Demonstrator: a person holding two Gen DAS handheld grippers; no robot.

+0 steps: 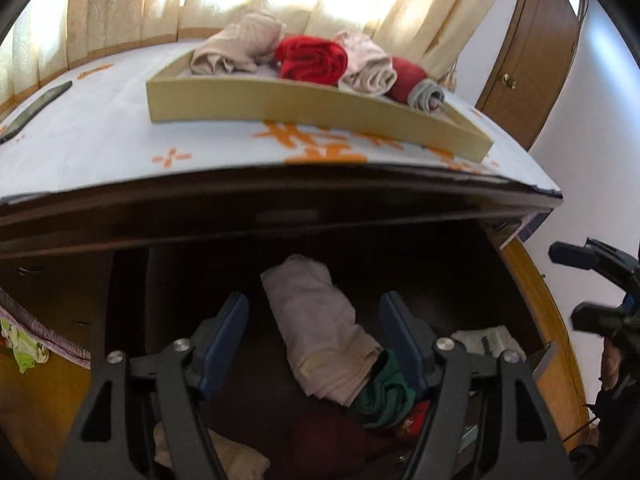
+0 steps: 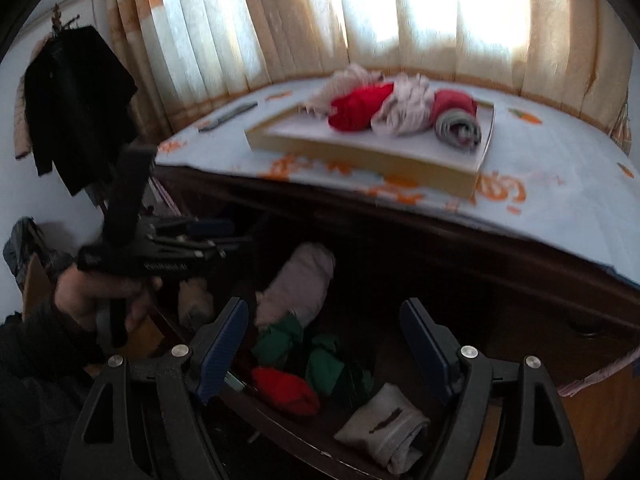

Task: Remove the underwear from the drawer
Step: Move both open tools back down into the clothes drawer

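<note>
The dark wooden drawer (image 1: 180,280) stands open under the cloth-covered top. A pale pink rolled underwear (image 1: 320,320) lies in it lengthwise. My left gripper (image 1: 314,316) hangs open just above it, one blue pad on each side and neither touching it. A green piece (image 1: 384,396) and a red one (image 1: 414,420) lie nearer. My right gripper (image 2: 326,316) is open over the green (image 2: 320,360) and red (image 2: 286,390) pieces, holding nothing. A whitish roll (image 2: 384,428) lies near the drawer's front. A hand (image 2: 100,296) holds the left gripper (image 2: 224,236) at the left.
On the top, a shallow beige tray (image 1: 320,108) holds several rolled garments, red and pale. A dark flat object (image 1: 36,112) lies at the far left of the patterned cloth (image 1: 100,140). Black clothing (image 2: 76,108) hangs on the left wall. Curtains close off the back.
</note>
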